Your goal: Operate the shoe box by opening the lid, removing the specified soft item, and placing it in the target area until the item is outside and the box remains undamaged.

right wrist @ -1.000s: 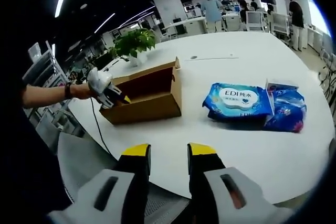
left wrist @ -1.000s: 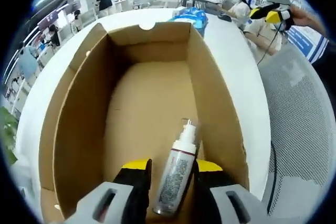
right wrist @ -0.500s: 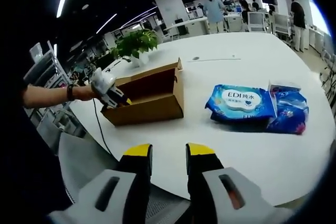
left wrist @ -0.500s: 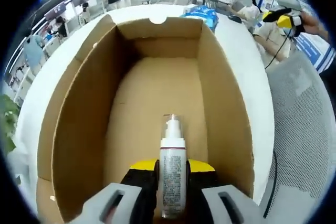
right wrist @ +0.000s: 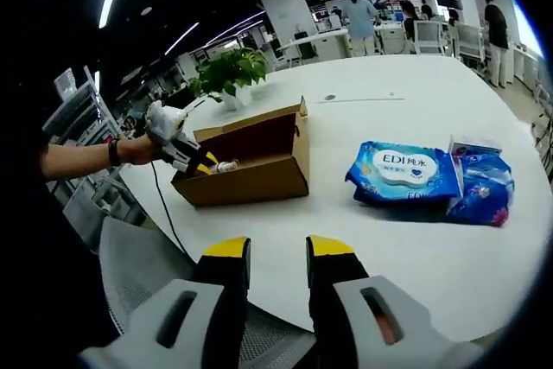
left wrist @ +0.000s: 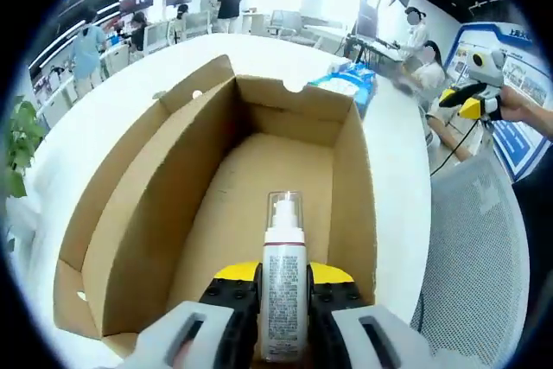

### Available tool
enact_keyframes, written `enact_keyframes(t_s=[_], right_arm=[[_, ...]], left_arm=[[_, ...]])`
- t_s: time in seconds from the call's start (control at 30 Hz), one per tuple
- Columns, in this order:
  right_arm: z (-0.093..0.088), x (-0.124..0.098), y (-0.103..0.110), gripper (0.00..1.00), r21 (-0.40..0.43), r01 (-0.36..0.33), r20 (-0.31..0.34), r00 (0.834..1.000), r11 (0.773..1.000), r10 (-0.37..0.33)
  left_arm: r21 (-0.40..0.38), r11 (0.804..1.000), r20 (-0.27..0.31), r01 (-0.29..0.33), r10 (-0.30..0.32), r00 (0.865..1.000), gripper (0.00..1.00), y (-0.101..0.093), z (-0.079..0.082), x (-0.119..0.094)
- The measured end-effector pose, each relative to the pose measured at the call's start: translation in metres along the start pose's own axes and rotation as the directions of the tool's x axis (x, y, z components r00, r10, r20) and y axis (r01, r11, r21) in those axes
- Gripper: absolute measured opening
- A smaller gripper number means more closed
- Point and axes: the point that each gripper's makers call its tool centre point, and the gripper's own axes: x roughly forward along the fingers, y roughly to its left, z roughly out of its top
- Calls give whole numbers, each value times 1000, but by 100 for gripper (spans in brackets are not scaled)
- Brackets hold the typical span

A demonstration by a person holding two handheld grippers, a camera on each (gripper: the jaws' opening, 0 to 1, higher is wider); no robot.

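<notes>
In the right gripper view a forearm reaches in from the left, its hand [right wrist: 138, 149] holding the left tongs [right wrist: 204, 164] at the near end of the open box [right wrist: 251, 166]; these tongs are clenched on a white pump bottle [left wrist: 282, 287], held above the box floor, nozzle pointing away along the jaws; the right tongs [right wrist: 268, 252] hover over the white bench [right wrist: 406, 248] edge, jaws slightly apart, grasping nothing; blue wipes packs [right wrist: 406, 170] lie right of the box.
</notes>
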Motion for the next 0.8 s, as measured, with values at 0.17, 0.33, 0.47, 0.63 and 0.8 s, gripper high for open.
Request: enact_keyframes(t_s=[0.17,0.33,0.47,0.63,0.8], right_arm=[[6,4,6,24,-22,-24,5,1000,999,24],[16,10,14,25,-60,-61,14,998,996,62],[31,13,28,26,-122,-113,44,992,986,119],[41,17,47,27,-194,-182,38,981,964,192],[40,22,64,29,-278,-233,-3,970,932,242]], left_arm=[[-4,999,94,33,-32,995,20,-15,25,-14],[86,993,158,85,-98,983,20,-45,52,-25],[214,967,147,136,-170,974,20,-78,65,-29],[311,933,125,179,-227,966,20,-108,75,-30],[379,894,104,238,-297,949,20,-136,81,-30]])
